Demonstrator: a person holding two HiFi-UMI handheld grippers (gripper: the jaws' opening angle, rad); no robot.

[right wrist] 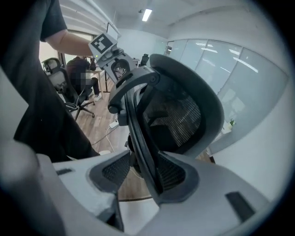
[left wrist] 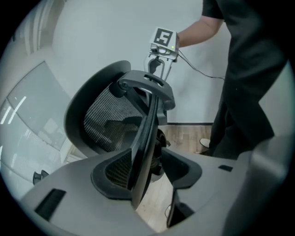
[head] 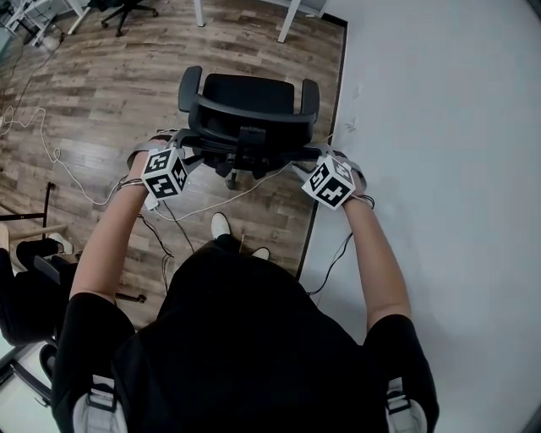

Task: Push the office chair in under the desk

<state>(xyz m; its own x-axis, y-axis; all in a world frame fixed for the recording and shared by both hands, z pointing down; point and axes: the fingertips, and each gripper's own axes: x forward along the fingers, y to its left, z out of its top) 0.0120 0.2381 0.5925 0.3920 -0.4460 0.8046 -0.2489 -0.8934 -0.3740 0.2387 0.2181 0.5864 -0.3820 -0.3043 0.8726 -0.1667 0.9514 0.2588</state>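
A black mesh office chair (head: 249,106) stands on the wood floor just ahead of me, seen from above with its backrest toward me. My left gripper (head: 186,144) is at the left end of the backrest's top edge, my right gripper (head: 314,156) at the right end. In the left gripper view the thin backrest frame (left wrist: 145,138) runs between the jaws of the left gripper (left wrist: 147,177), with a gap beside it; the jaws stand open. In the right gripper view the frame (right wrist: 138,133) likewise lies between the open jaws of the right gripper (right wrist: 143,173).
A white wall (head: 439,127) with a dark baseboard runs along the right, close to the chair. White desk legs (head: 287,21) stand at the far end of the floor. Cables (head: 51,152) trail across the floor at left. Another chair's base (head: 127,10) is at the top left.
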